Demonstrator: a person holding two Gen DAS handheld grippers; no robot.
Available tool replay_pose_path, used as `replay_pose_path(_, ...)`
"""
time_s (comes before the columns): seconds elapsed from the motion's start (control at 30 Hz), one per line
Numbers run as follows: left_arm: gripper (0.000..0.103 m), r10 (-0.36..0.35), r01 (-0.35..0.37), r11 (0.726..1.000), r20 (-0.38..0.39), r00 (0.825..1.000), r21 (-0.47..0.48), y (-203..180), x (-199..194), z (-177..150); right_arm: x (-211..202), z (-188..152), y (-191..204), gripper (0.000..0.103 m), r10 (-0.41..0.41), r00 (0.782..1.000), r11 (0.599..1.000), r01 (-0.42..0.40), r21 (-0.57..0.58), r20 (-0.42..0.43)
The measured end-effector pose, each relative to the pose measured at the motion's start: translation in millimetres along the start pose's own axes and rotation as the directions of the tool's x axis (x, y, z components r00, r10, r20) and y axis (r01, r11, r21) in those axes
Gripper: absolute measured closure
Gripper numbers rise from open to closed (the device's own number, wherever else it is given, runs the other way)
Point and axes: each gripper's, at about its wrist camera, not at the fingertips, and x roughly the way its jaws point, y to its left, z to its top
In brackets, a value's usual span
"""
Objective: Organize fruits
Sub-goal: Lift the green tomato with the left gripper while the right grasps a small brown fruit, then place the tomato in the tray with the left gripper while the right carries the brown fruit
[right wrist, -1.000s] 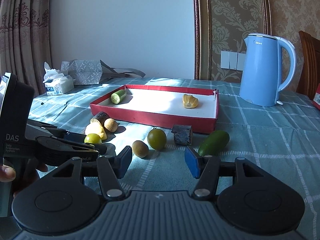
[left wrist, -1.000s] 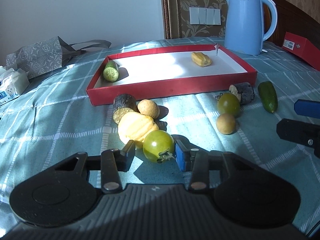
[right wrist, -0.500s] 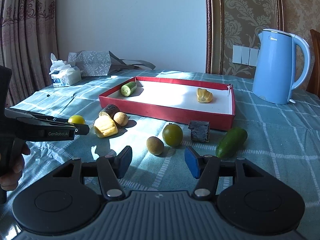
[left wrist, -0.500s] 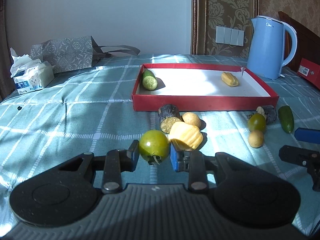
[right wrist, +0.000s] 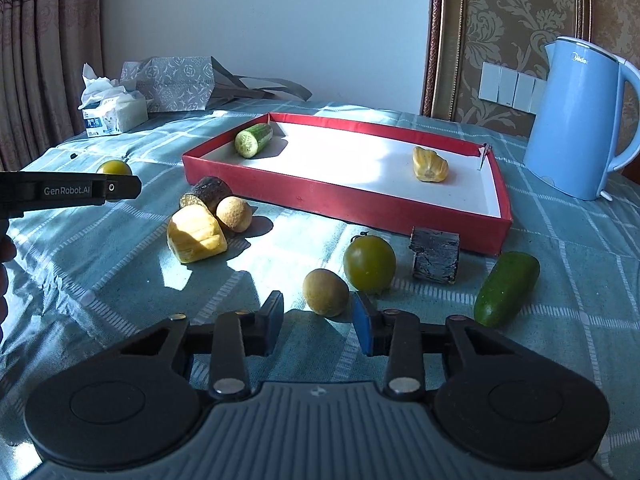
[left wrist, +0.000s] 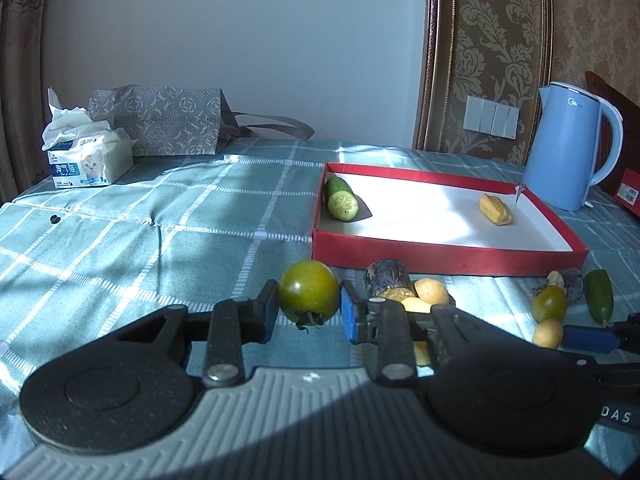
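Left claw [left wrist: 309, 307] pinching green tomato [left wrist: 308, 297] (lifted for carrying to red tray [left wrist: 448, 258]); right claw [right wrist: 318, 322] spread before brown fruit [right wrist: 325, 292].

Your left gripper [left wrist: 308, 312] is a black linkage on a ribbed grey housing, with two round black discs at either side and a silver pivot screw on each finger arm; its left finger [left wrist: 269, 312] is faced in black, the right one in bright blue. Your right gripper [right wrist: 318, 322] is built the same way: grey ribbed shell, black discs, silver screws, a dark pad [right wrist: 272, 320] on the left and a blue one on the right. From the right wrist view the left tool's black side reads "GenRobot.AI" in white, with bare fingertips at the frame's left edge.
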Motion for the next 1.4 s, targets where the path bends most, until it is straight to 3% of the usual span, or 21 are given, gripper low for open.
replay_pose_path(0.17,0.074,0.004,-0.004,1.000,0.014,1.000,0.017,-3,0,-1,7,2,3,0.071,-0.014,1.000,1.000,0.014,-0.001,-0.003)
replay_pose_path(0.23,0.074,-0.001,0.000,1.000,0.012,1.000,0.016,-2,1,-1,8,3,3,0.077,-0.014,1.000,1.000,0.014,-0.003,-0.005)
replay_pose_path(0.47,0.074,0.001,-0.001,1.000,0.007,1.000,0.013,-1,2,-1,2,1,6,0.078,-0.036,0.999,0.999,0.036,-0.010,0.004)
replay_pose_path(0.7,0.074,-0.012,0.012,0.999,0.006,1.000,0.052,-9,-7,1,-34,-9,8,0.078,-0.005,0.999,1.000,0.006,-0.030,0.042)
replay_pose_path(1.17,0.074,-0.132,0.123,0.980,0.045,0.990,0.157,-43,-22,51,-80,-23,-16,0.078,-0.002,0.995,1.000,0.002,0.002,0.103)
replay_pose_path(1.4,0.074,-0.126,0.113,0.973,0.051,0.991,0.200,-65,-4,68,-87,-27,-26,0.078,0.003,0.993,1.000,-0.005,0.020,0.115)
